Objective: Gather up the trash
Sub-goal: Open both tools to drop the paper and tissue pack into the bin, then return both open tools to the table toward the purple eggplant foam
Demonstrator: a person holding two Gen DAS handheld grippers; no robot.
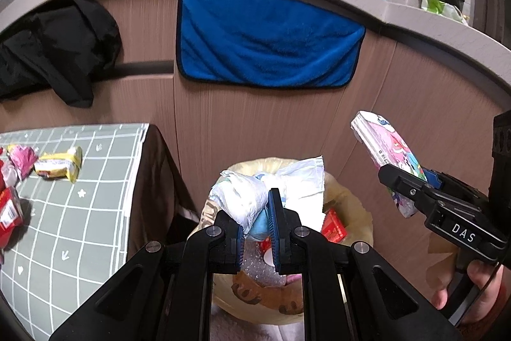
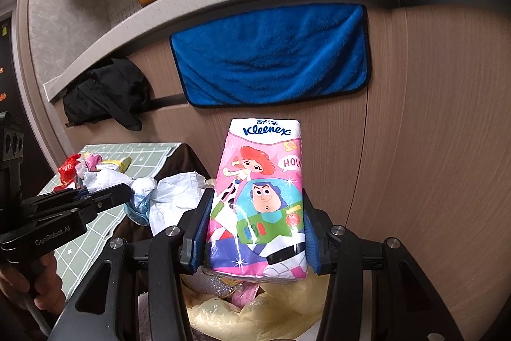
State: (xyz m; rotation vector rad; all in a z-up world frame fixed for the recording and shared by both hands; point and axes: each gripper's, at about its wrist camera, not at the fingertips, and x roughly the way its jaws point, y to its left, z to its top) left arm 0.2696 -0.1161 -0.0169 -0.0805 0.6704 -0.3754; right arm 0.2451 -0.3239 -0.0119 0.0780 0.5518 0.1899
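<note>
The left gripper [image 1: 258, 226] is seen over the open mouth of a yellow trash bag [image 1: 351, 213], its fingers pinched tight on a crumpled white tissue wad [image 1: 246, 200] with a bit of blue in it. The wad is held above the bag, where a red wrapper [image 1: 333, 226] and other scraps already lie.

The right gripper [image 2: 257, 232] is clamped on a pink Kleenex tissue pack [image 2: 262, 197], one pad pressed on each long side; the pack is held upright and tilted slightly, above the same bag [image 2: 223, 318]. In the left wrist view the pack [image 1: 386, 155] is seen to the right of the bag, apart from the wad.

To the left, a grid-patterned table [image 1: 95, 197] is noted, with a yellow wrapper [image 1: 60, 166], a pink wrapper [image 1: 22, 160] and a red packet [image 1: 9, 210] on it. A blue towel [image 1: 268, 37] is hung on the cabinet front behind.
</note>
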